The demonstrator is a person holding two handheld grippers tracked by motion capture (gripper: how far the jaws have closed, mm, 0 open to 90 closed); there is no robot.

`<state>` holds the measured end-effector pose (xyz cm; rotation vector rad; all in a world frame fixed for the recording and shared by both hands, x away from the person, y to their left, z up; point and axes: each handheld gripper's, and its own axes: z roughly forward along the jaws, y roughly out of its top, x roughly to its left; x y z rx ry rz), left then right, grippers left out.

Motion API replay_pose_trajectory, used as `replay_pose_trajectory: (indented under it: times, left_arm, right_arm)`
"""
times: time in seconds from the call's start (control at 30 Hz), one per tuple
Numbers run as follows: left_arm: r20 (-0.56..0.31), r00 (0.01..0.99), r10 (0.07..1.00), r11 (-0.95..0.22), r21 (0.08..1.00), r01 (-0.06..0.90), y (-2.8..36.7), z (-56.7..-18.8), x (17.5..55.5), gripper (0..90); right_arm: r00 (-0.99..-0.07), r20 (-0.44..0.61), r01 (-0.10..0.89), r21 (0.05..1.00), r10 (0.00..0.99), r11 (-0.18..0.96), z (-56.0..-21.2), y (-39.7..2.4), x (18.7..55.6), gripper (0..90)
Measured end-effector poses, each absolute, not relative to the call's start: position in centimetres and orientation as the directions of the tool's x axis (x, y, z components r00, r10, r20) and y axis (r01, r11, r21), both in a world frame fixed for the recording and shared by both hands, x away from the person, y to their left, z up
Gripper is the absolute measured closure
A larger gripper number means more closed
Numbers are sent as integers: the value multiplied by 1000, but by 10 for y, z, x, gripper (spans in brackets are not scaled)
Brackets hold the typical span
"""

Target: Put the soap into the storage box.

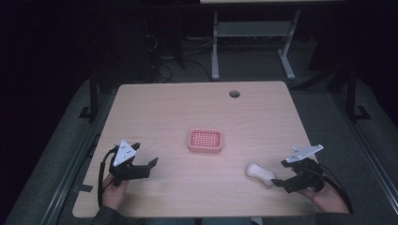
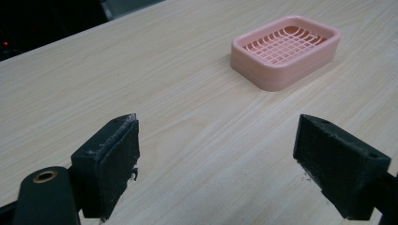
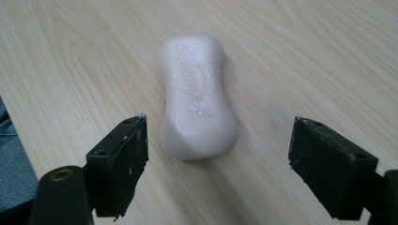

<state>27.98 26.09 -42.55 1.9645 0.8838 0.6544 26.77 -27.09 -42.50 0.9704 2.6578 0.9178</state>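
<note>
Seen from above, a pale wood-grain tabletop [image 1: 178, 108] with rounded corners carries three items in a row from left to right. At the left, the person's left hand [image 1: 114, 186] holds the left gripper [image 1: 150, 165], a black two-jaw tool topped by a grey three-cornered plate, low over the table near the front edge; its jaws stand wide apart with nothing but bare wood between them, as the left gripper view [image 2: 216, 154] confirms. At the centre lies a pink rectangular plastic soap dish with a gridded insert [image 1: 205, 140], flat on the table and well apart from both tools; in the left gripper view the dish [image 2: 285, 50] sits ahead of the jaws and to their right. Further right rests a white waisted bar of soap [image 1: 260, 173] bearing embossed lettering, lying flat on the wood. At the far right, the right hand [image 1: 324, 199] carries the right gripper [image 1: 280, 173], its jaws spread to their full width. In the right gripper view [image 3: 218, 159] the bar [image 3: 197, 103] lies lengthwise just ahead of the gap, its near end between the two black pads, touched by neither.
</note>
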Motion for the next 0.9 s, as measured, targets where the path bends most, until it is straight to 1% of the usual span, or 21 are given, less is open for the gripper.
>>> replay_pose_trajectory:
  times: [0.23,0.5,0.9]
  left_arm:
    - [107,607,787,-374,865,333,262,-425,280,146]
    - [104,610,785,-374,865,333,261,-425,280,146]
    - [105,610,786,-373,866,332,262,-424,280,146]
  right_arm:
    - [-797,45,508,590,602,628,-424,-253,276,197]
    - [-823,36,489,551,566,676,-427,-233,287,235]
    - [-830,35,494,510,557,704,-441,-222,291,308]
